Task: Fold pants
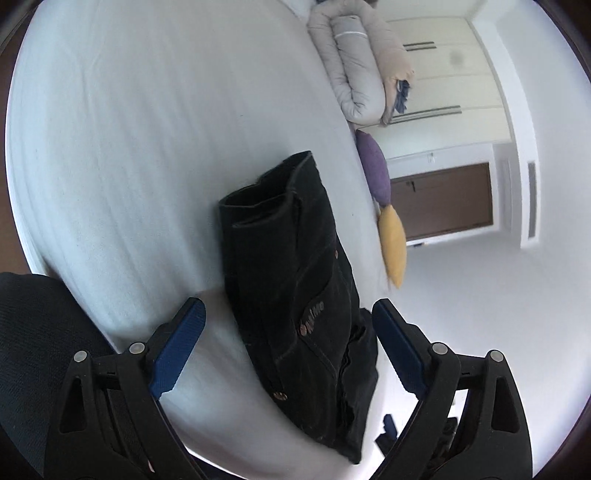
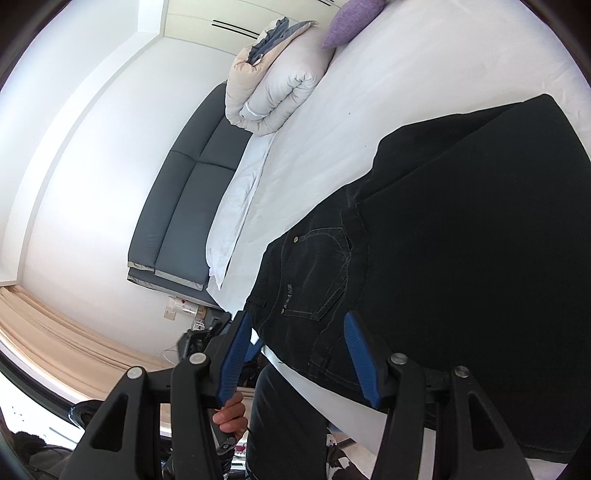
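Pants, black denim, lie folded on the white bed, near the edge of the bed that faces the grippers. The left gripper stands wide open, its blue pads clear of the pants on either side and holding nothing. The right gripper is about half open over the waist end of the pants; whether its pads touch the cloth I cannot tell. A rolled duvet and a purple pillow sit at the far side of the bed from the pants.
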A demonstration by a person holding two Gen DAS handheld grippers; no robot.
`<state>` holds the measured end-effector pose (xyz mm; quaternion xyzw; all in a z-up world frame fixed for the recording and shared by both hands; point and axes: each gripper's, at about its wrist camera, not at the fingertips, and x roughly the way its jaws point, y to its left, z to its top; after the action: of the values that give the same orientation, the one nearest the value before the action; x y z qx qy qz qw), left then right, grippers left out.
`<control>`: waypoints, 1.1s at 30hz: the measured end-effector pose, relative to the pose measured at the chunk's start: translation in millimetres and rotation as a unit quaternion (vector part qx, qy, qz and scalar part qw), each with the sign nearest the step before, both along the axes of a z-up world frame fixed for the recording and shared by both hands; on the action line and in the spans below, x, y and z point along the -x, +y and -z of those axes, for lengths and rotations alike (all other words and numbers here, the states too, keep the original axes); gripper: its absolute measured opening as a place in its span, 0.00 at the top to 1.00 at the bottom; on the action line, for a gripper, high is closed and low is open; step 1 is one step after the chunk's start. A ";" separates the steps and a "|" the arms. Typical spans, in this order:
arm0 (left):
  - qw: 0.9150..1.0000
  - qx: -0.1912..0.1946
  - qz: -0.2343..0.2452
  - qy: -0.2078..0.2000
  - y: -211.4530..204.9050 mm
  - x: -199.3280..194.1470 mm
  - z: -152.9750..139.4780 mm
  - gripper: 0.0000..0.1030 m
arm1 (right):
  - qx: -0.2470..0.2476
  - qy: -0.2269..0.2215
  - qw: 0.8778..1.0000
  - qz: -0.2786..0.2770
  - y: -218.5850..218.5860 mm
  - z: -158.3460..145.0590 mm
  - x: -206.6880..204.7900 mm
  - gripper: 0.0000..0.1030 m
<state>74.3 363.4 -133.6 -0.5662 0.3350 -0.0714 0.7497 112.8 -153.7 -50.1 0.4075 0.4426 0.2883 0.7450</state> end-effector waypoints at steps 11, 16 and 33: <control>0.998 0.061 -0.017 0.003 15.8 -37.0 16.2 0.53 | 0.008 0.015 1.000 -0.027 22.3 6.9 -29.1 0.47; 0.998 0.059 -0.003 -0.006 17.1 -45.7 16.1 0.79 | 0.043 0.038 0.997 -0.047 43.1 16.4 -59.0 0.60; 0.965 -0.226 0.089 -0.103 -73.1 -52.6 -105.1 0.83 | 0.118 0.117 0.986 -0.033 51.7 81.8 -114.0 1.00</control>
<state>126.9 290.3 -28.5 -0.3394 0.3123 -0.1181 0.8794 226.8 -102.0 -131.8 0.3326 0.5707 0.2093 0.7210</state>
